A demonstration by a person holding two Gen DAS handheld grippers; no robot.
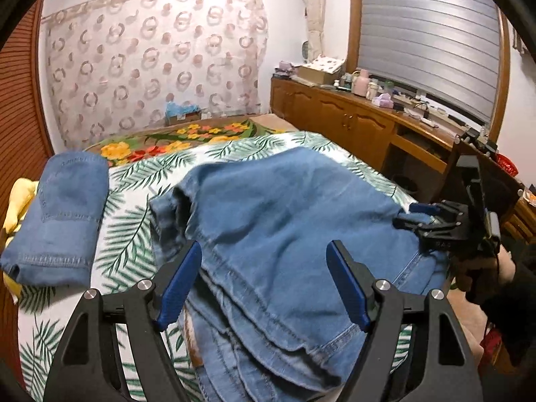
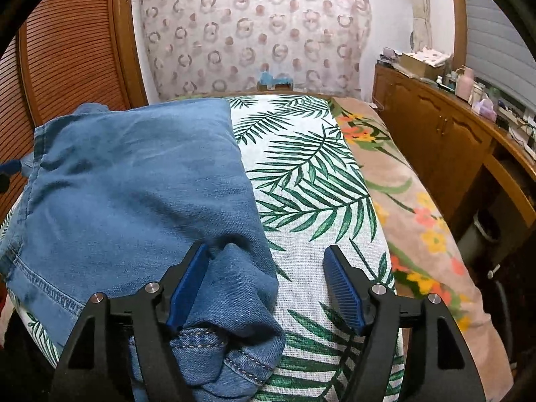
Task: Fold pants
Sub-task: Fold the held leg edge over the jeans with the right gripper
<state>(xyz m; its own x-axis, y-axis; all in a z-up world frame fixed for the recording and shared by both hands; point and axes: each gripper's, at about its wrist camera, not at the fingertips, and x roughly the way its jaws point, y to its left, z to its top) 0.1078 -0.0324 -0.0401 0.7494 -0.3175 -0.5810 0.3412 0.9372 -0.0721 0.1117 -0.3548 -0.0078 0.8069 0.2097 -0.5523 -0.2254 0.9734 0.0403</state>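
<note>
A pair of light blue jeans lies loosely doubled over on the palm-leaf sheet of a bed. My left gripper stands open just above the near hems, its blue pads wide apart on either side of the cloth. My right gripper is at the jeans' right edge, held by a person's hand. In the right wrist view the jeans fill the left half, and my right gripper is open. A bunched corner lies against its left pad; the right pad is over bare sheet.
A second, folded pair of jeans rests on the bed's left side beside a yellow cloth. A floral blanket covers the far end. A wooden cabinet with clutter runs along the right; a louvred door stands left.
</note>
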